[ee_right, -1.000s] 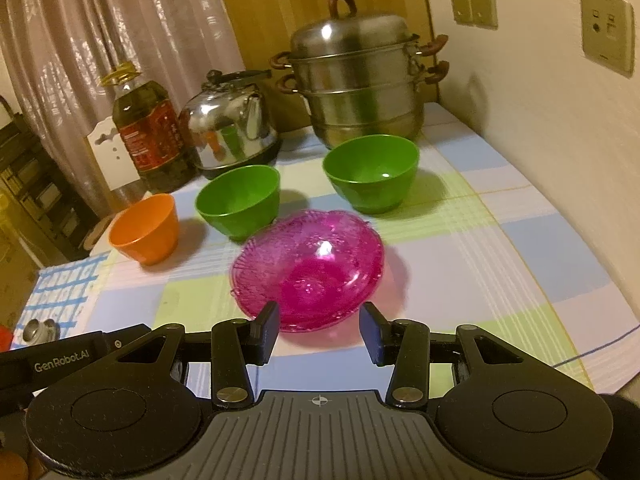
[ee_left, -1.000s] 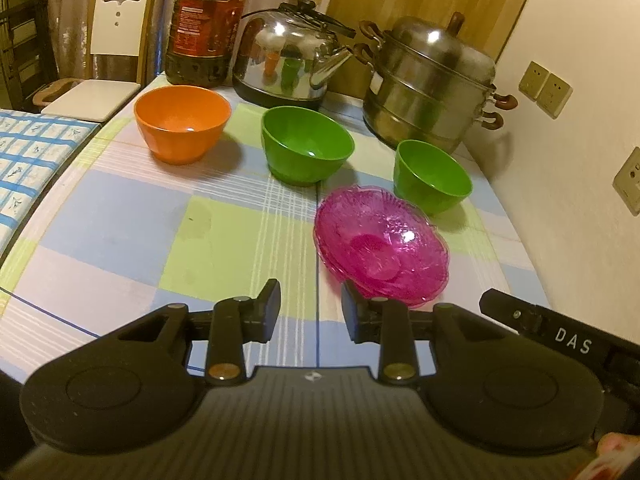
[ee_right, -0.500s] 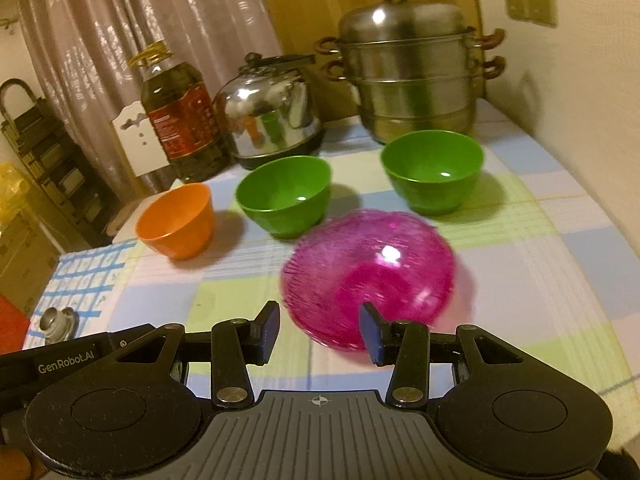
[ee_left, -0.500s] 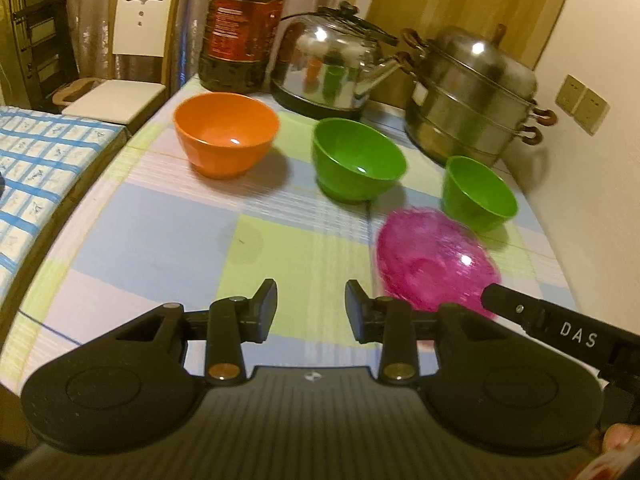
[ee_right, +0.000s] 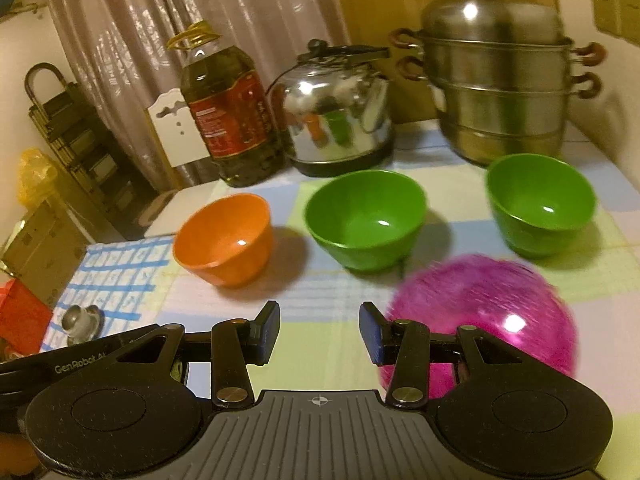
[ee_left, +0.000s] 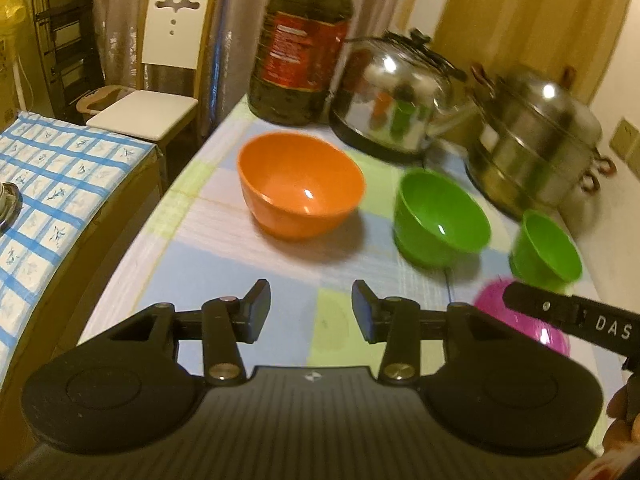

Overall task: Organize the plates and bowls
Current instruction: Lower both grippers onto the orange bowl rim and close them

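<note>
An orange bowl (ee_left: 300,190) (ee_right: 226,238), a green bowl (ee_left: 440,220) (ee_right: 366,218) and a second green bowl (ee_left: 546,250) (ee_right: 540,204) stand in a row on the checked tablecloth (ee_left: 224,256). A pink glass plate stack (ee_right: 480,308) (ee_left: 496,300) lies in front of the green bowls. My left gripper (ee_left: 310,306) is open and empty, just short of the orange bowl. My right gripper (ee_right: 319,324) is open and empty, left of the pink plates and short of the bowls.
An oil bottle (ee_left: 304,40), a steel kettle (ee_left: 396,100) and a stacked steamer pot (ee_left: 536,140) stand behind the bowls. The wall is on the right. A white chair (ee_left: 156,80) and a blue-checked surface (ee_left: 48,184) lie beyond the table's left edge.
Both grippers have swung left, away from the pink plates, which now sit at the right of both views. The orange bowl is now ahead of the left gripper. Both stay open.
</note>
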A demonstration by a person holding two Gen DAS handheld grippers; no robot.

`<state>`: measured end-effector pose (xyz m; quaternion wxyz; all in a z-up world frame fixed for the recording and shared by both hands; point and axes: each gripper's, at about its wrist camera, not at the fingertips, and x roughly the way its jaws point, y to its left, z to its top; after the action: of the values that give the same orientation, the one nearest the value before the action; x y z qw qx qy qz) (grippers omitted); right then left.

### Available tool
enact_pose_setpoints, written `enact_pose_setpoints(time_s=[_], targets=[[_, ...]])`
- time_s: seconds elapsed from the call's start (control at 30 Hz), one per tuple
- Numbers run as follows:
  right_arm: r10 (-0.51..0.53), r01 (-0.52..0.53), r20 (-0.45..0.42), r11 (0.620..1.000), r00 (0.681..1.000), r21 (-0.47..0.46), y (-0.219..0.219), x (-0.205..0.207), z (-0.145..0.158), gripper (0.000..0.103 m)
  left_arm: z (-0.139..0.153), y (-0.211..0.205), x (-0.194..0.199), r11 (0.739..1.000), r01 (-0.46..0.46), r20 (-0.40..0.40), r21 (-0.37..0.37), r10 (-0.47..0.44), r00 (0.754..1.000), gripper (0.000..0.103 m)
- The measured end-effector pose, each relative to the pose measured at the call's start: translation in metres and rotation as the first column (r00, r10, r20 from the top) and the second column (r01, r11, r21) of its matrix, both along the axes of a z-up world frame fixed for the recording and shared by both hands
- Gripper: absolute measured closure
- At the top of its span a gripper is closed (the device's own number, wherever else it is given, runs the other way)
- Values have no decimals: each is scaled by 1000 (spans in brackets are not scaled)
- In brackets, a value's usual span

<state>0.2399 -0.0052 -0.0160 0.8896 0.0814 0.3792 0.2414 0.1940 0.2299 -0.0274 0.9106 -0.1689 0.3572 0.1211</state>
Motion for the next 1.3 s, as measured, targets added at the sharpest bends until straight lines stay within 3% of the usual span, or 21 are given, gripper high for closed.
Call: enact_pose_setpoints(time_s=[0.33, 0.47, 0.8, 1.03, 1.17, 1.3], targets=[[36, -32, -69, 998, 997, 51, 54, 66, -18, 59, -10, 55, 60, 998, -70, 18, -12, 70, 997, 61], [31, -25, -100, 998, 995, 62, 71, 91, -27, 59, -24, 73, 85, 993, -104, 13, -60, 105, 994, 61], [59, -38, -206, 994, 977, 107, 108, 133, -61, 59, -50, 102, 115, 985, -134, -10, -107, 133, 991, 64], [49, -24, -220, 993, 974, 117, 123, 144, -74, 59, -62, 110, 124, 984, -121, -13, -129, 120, 993, 79], [55, -35, -218, 995, 974, 94, 130, 145, -80, 60, -67, 112, 125, 981, -112, -16, -158, 111, 994, 82], [65, -47, -212, 995, 975, 89, 137, 147, -84, 73, -67, 110, 124, 984, -104, -15, -144, 103, 995, 85]])
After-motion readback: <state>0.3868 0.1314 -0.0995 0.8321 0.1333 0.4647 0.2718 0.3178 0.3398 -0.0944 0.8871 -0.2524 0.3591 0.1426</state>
